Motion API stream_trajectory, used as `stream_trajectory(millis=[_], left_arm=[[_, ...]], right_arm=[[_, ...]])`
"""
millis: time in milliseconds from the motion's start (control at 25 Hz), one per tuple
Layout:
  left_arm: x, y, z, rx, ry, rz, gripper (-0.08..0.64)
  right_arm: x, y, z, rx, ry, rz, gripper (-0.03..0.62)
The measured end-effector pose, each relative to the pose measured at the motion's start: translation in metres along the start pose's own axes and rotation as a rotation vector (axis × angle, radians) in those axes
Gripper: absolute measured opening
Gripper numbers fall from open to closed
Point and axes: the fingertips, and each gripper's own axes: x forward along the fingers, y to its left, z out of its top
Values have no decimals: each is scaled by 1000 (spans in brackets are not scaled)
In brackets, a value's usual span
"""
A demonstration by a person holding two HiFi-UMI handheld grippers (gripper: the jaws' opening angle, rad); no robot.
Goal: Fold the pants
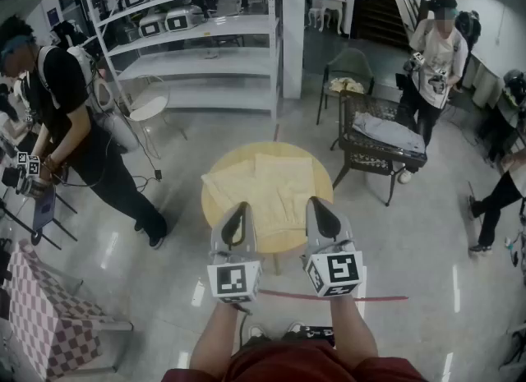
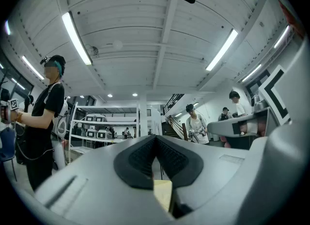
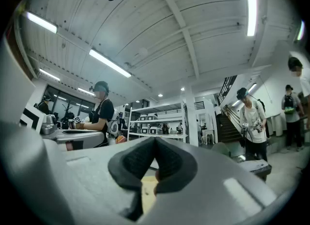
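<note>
Pale yellow pants (image 1: pixel 267 185) lie flattened on a round yellow table (image 1: pixel 322 177) in the head view. Both grippers are held side by side over the table's near edge, pointing away from me. The left gripper (image 1: pixel 239 208) is shut with nothing in it, and so is the right gripper (image 1: pixel 317 204). In the left gripper view the left gripper (image 2: pixel 156 139) has its dark pads pressed together, with a sliver of yellow showing below them. The right gripper view shows the same for the right gripper (image 3: pixel 155 142). Neither gripper touches the cloth.
A dark wicker chair (image 1: pixel 370 152) with a grey cloth on it stands right of the table. White shelving (image 1: pixel 197 43) fills the back. A person (image 1: pixel 74 117) stands at the left, another (image 1: pixel 431 68) at the right. A checkered seat (image 1: pixel 45 319) is near left.
</note>
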Motion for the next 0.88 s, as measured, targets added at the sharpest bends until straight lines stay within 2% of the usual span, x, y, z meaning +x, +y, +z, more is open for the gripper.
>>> stream_trajectory(millis=[600,880], left_arm=[[-1,-11,-3,15,20,7,6],[1,-28,-5,16,29,10,6]], right_arm=[[-6,-10,-6,22,15,11,2],[-14,-29,-10,27,17,27,2]])
